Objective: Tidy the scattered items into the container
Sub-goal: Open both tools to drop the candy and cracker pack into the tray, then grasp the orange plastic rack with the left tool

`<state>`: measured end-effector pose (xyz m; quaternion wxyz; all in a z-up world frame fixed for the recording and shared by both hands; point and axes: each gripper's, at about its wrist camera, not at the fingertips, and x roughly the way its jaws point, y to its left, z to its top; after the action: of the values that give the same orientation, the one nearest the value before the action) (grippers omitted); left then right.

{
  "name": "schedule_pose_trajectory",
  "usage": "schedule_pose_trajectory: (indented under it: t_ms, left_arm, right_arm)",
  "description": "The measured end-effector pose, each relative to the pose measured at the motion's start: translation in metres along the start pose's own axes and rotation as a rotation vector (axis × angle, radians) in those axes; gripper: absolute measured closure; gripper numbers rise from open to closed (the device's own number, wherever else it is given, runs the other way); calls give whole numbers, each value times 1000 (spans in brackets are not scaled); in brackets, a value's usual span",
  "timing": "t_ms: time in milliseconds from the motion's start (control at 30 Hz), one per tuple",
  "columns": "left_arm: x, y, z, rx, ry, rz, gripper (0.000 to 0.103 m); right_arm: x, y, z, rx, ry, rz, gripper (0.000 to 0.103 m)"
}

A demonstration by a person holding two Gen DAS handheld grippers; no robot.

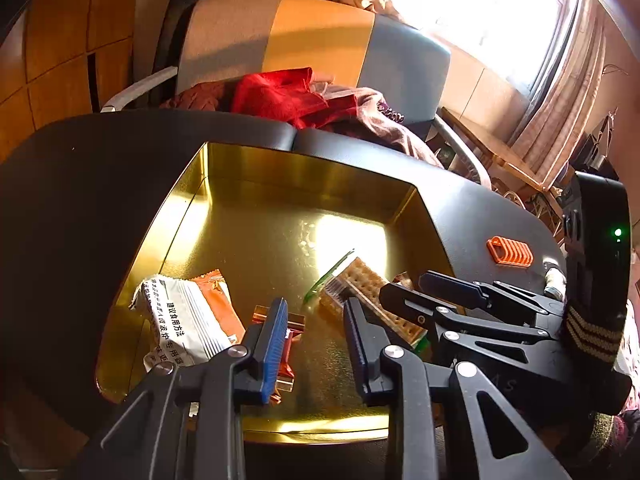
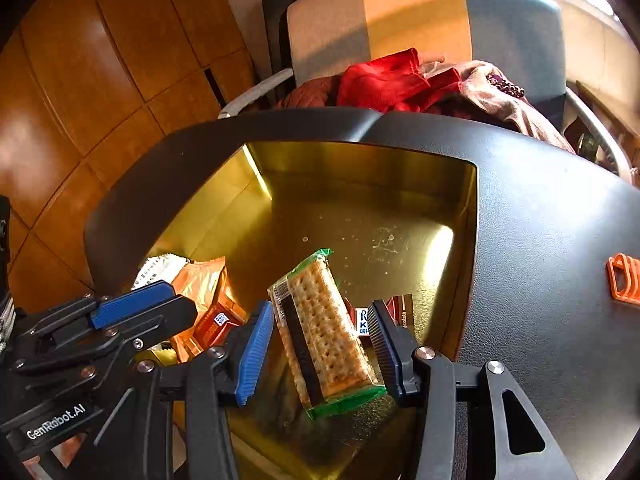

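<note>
Gold tin (image 1: 224, 168), shallow and open-topped, on a black table (image 1: 80, 184); far half of its floor bare, near half crowded. Four packets inside: one white-and-orange packet (image 1: 188, 316) against the left wall, one small red candy (image 1: 286, 344) just right of it, one cracker pack (image 2: 324, 336) with green ends lying diagonally mid-tin, one small red-and-white wrapper (image 2: 394, 310) near the right wall. One orange clip (image 1: 510, 251) outside on the table, well right of the rim. Left gripper (image 1: 316, 344) over the near left part of the tin, jaws apart with a clear gap, nothing between, candy showing behind its left finger. Right gripper (image 2: 320, 350) over the near right part, jaws spread on either side of the cracker pack, a sliver of gap visible at each pad, not pressing. Both tools side by side, close together. Beyond the table's far edge, one chair (image 1: 320, 36) piled with red and brown cloth (image 1: 288, 92)
</note>
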<state>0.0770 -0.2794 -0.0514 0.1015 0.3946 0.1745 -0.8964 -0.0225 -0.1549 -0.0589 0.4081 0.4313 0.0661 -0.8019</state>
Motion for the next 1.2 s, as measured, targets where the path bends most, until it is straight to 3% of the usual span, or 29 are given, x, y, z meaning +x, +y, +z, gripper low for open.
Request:
schedule_pose_trajectory:
  t_ms: [300,500,867,1100,1200]
  left_arm:
    - [-11,-48,11,116,-13,-83,69]
    - [3,-113,9,263,34,-151,67]
    - [49,-242,12,477,126,-246,65]
    - [108,-315,34,606,173,-239,65]
    - [133,-341,41,660,190,-275,64]
  right_arm:
    - [-66,-38,-8,113,-163,-85,12]
    - [-116,-102,-32,261,-225,-153,13]
    - [-200,-243,-129,646,-278,-300,19]
    - [-238,-279,-164,692,-333,-386,17]
    - [-244,-293,-169,699,-337,-392,15]
